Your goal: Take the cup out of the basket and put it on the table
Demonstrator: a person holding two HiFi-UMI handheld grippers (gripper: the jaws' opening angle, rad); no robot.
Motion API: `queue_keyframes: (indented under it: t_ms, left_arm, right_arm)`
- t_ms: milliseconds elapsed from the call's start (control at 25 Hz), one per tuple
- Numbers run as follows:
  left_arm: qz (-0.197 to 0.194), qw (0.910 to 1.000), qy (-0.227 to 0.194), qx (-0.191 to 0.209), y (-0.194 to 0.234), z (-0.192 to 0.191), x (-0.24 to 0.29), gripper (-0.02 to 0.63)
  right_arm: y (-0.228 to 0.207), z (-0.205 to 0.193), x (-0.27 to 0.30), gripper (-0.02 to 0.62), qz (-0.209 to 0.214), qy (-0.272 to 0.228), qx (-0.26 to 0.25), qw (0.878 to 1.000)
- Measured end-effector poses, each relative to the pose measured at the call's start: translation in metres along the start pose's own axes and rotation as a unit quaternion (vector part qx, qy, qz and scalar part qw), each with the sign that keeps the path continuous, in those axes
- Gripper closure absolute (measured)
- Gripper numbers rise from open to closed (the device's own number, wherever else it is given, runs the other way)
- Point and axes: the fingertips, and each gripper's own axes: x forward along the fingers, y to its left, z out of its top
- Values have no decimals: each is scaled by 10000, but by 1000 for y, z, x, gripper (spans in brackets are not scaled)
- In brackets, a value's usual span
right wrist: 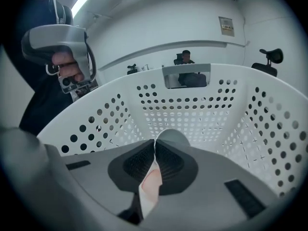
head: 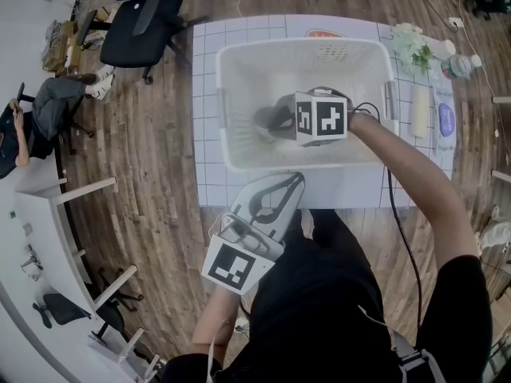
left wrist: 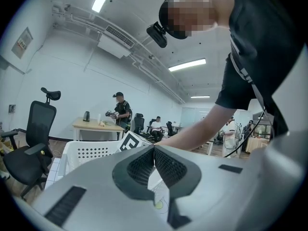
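A white perforated basket (head: 231,78) stands on the white gridded table (head: 209,46). My right gripper (head: 270,123) reaches down inside it, its marker cube (head: 321,118) on top. In the right gripper view its jaws (right wrist: 155,148) are shut on the thin wall of a pale cup (right wrist: 172,136), whose rim shows just past the tips and whose pinkish side shows between the pads. The basket's walls (right wrist: 202,109) surround the cup. My left gripper (head: 297,179) hovers at the table's near edge, outside the basket, its jaws (left wrist: 154,149) shut with nothing in them.
On the table's right end lie a bunch of flowers (head: 412,46), a bottle (head: 459,66), a white roll (head: 419,110) and a purple item (head: 445,120). A black office chair (head: 136,22) stands to the left on the wooden floor. Further left runs a white desk (head: 40,214).
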Motion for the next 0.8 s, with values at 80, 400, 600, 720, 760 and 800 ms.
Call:
queue_keyframes:
  t_ms: [80,400,600,720,760,800]
  left_arm:
    - [-6,10000,-17,28,-2,2,0,595]
    - [6,9999,-73,108,-5,8,1,595]
    - [71,9997,-87,220,-7,16,0,595]
    - [175,9994,-179,228,-4,22,-2,595]
    - [197,9993,-200,250,-3,24,-3,595]
    - [215,9991,-224,273,-3,26,-3,595]
  right_arm:
    - [2,2,-5,568,-110,-60,-8,9999]
    - [12,21,-32,568,-467,-377,-18,9982]
    - [15,35,-63,568,-813,-659,-27,9945]
    - [21,47,-86,568,-1097,-888,-44,9900]
    - [25,51,-93,568,-1173,-961,-53,9884]
    - [28,53,-101,568,-1244,-1024,-66,9869]
